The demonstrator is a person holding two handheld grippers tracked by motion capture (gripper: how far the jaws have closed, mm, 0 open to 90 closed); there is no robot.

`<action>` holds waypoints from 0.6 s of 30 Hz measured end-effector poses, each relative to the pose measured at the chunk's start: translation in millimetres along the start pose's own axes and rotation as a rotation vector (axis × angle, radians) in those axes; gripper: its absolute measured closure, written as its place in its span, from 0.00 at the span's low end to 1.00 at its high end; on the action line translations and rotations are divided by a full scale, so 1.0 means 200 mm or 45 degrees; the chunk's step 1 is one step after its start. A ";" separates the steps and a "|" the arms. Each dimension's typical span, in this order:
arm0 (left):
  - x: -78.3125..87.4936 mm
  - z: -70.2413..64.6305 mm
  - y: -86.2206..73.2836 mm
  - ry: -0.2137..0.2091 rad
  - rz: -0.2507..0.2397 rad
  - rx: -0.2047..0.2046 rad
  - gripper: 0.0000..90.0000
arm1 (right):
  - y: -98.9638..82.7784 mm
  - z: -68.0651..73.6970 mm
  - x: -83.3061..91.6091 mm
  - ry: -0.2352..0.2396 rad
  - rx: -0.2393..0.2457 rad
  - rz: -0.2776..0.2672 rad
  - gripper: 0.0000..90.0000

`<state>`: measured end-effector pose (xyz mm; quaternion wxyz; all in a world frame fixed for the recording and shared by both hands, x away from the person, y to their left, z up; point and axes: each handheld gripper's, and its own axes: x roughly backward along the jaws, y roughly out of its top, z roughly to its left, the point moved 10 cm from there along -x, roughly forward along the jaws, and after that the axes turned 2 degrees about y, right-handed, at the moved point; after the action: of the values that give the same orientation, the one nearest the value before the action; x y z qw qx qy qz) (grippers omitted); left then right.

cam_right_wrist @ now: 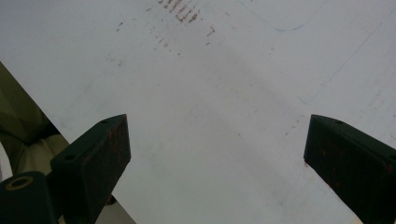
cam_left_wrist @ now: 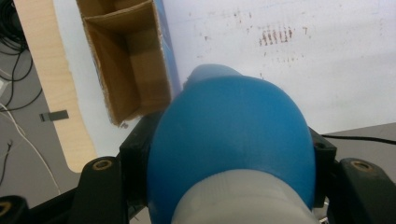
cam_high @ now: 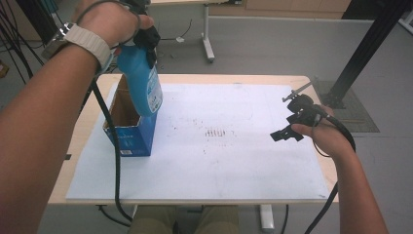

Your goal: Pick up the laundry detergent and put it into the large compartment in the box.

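Note:
A blue plastic bottle [cam_high: 141,84] with a pale neck hangs in the air over the open top of a blue cardboard box [cam_high: 132,138]. My left gripper [cam_high: 146,42] is shut on the bottle's upper part and points down. In the left gripper view the bottle [cam_left_wrist: 229,133] bulges between the black jaws, and the box's brown inside [cam_left_wrist: 127,60] lies beyond it, with nothing visible in it. My right gripper [cam_high: 285,133] hovers low over the right side of the white sheet [cam_high: 219,161]. Its jaws [cam_right_wrist: 215,154] stand wide open with nothing between them.
The white sheet covers most of the wooden table [cam_high: 80,134] and bears faint dark marks [cam_high: 216,132] near its middle. Behind the table stand a white desk leg [cam_high: 208,46] and a black frame post [cam_high: 368,46]. A black cable [cam_high: 116,165] hangs off the table's front left.

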<state>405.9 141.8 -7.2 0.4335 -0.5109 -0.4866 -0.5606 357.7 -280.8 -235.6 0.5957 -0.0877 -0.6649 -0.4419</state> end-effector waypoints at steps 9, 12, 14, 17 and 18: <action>0.07 0.08 -0.01 0.013 -0.022 0.059 0.42 | 0.00 -0.01 0.00 0.002 -0.004 -0.004 0.08; 0.08 0.11 -0.01 0.008 -0.028 0.080 0.42 | 0.00 -0.01 0.00 0.003 -0.004 -0.009 0.08; 0.08 0.13 -0.01 0.005 -0.031 0.094 0.42 | 0.01 -0.01 0.00 0.003 -0.004 -0.008 0.08; 0.09 0.16 -0.01 -0.002 -0.035 0.110 0.42 | 0.01 -0.01 -0.01 0.005 -0.004 -0.006 0.08; 0.09 0.17 -0.01 -0.003 -0.035 0.115 0.42 | 0.01 -0.01 -0.01 0.006 -0.005 -0.007 0.08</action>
<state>407.4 176.4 10.2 0.4478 -0.4846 -0.5188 -0.5436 361.2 -281.3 -236.3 0.5960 -0.0860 -0.6629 -0.4450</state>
